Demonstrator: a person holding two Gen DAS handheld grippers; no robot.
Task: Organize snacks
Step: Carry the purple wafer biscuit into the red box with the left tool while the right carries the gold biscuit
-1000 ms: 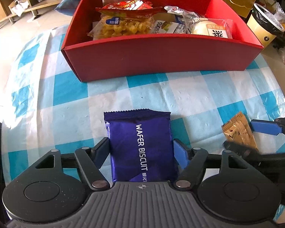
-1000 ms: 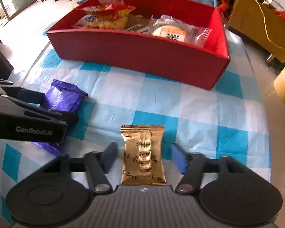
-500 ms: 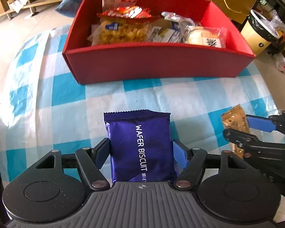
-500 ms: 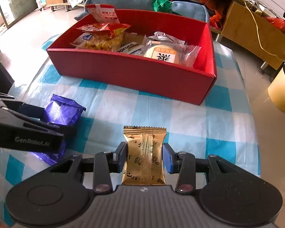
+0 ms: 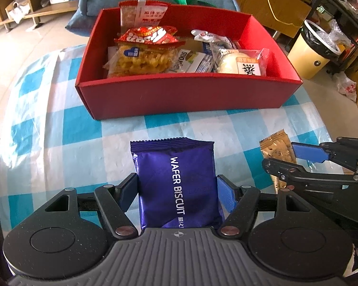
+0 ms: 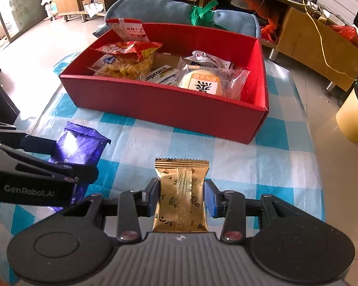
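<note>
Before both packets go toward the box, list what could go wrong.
1. The left gripper and right gripper sit close side by side; moving together, they might collide.
2. The red box is already crowded on its left side, so the purple wafer packet may land on other snacks.
3. The gold packet is pinched only at its lower edges and might slip.
</note>
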